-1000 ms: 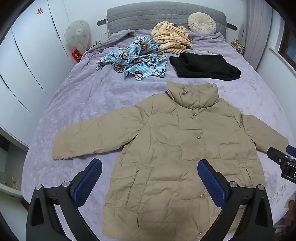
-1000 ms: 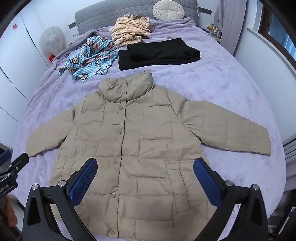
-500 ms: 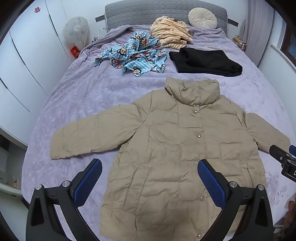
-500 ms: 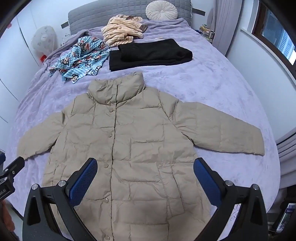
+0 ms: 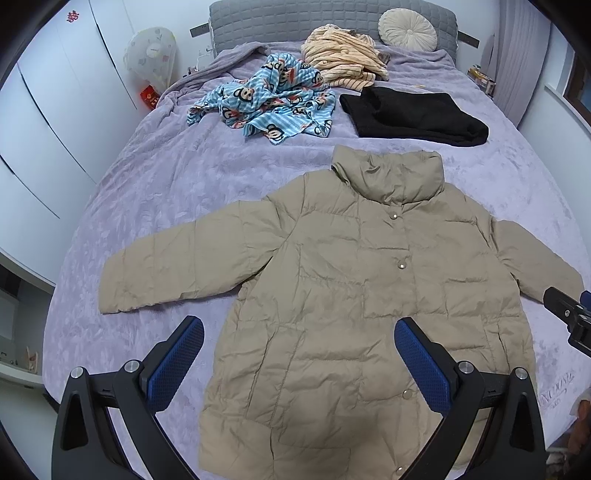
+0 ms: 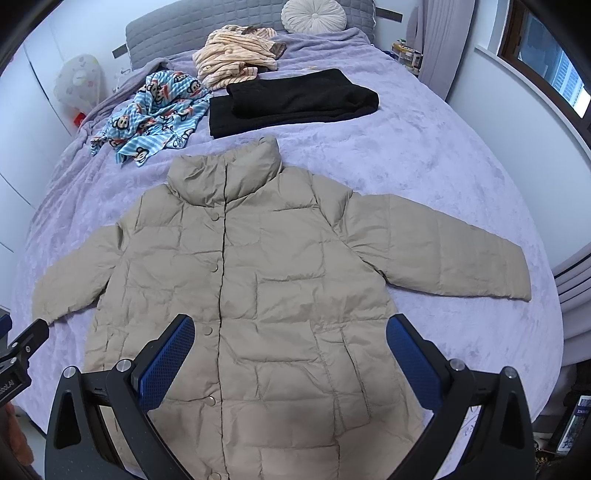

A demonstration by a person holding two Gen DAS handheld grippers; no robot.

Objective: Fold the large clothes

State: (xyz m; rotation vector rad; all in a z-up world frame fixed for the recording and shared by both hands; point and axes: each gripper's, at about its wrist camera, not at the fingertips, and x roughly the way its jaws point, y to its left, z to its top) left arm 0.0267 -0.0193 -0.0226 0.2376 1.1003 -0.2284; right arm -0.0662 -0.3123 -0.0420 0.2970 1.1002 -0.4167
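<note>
A large beige puffer jacket (image 5: 354,280) lies flat and buttoned on the purple bedspread, collar toward the headboard, both sleeves spread out sideways. It also shows in the right wrist view (image 6: 266,280). My left gripper (image 5: 299,354) is open and empty, hovering above the jacket's lower left part. My right gripper (image 6: 290,354) is open and empty above the jacket's lower middle. The right gripper's tip shows at the right edge of the left wrist view (image 5: 569,314).
A folded black garment (image 5: 410,114), a blue monkey-print garment (image 5: 269,99) and a striped cream garment (image 5: 343,62) lie near the headboard. A round cushion (image 5: 406,27) sits at the top. White wardrobes (image 5: 44,110) stand left; a curtain and window (image 6: 554,74) are right.
Both grippers have moved slightly forward and down toward the jacket, which now looks larger and lower in both views. The jacket has not moved. Both grippers stay open.
</note>
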